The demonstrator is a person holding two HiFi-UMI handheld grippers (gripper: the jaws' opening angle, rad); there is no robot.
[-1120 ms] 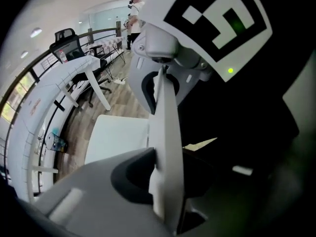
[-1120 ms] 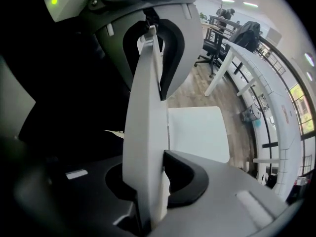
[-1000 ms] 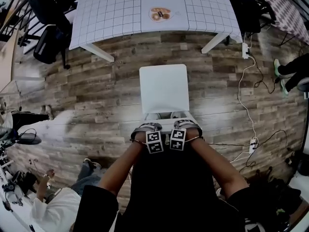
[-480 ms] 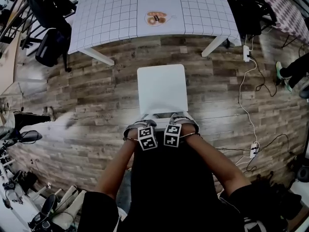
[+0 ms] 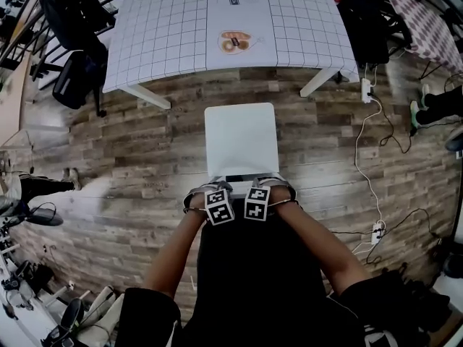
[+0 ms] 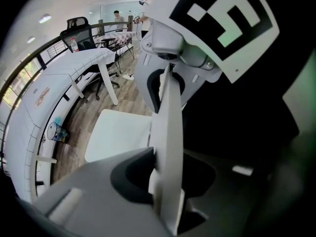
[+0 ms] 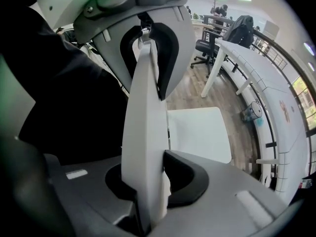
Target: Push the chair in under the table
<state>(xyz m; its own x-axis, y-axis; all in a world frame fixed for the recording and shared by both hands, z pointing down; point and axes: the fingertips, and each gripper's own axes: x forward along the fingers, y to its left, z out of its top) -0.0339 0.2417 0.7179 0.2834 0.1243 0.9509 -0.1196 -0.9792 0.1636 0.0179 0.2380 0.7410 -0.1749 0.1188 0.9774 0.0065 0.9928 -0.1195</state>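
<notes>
The chair (image 5: 242, 139) is stood on the wood floor (image 5: 130, 143), seat facing the table (image 5: 166, 27), front edge just short of the checked cloth, not yet under. Its backrest (image 7: 145, 132) is clamped at the top by the left gripper (image 5: 207, 191) and right gripper (image 5: 273, 187), side by side, jaws narrowed onto the panel. The push step is judged in hand; a straight shove toward the table is called for next, kept between the table legs (image 5: 145, 94). The path is seen clear. A cable (image 5: 362, 150) and power strip (image 5: 374, 231) are noted right, an office chair (image 5: 72, 71) left, both well aside.
</notes>
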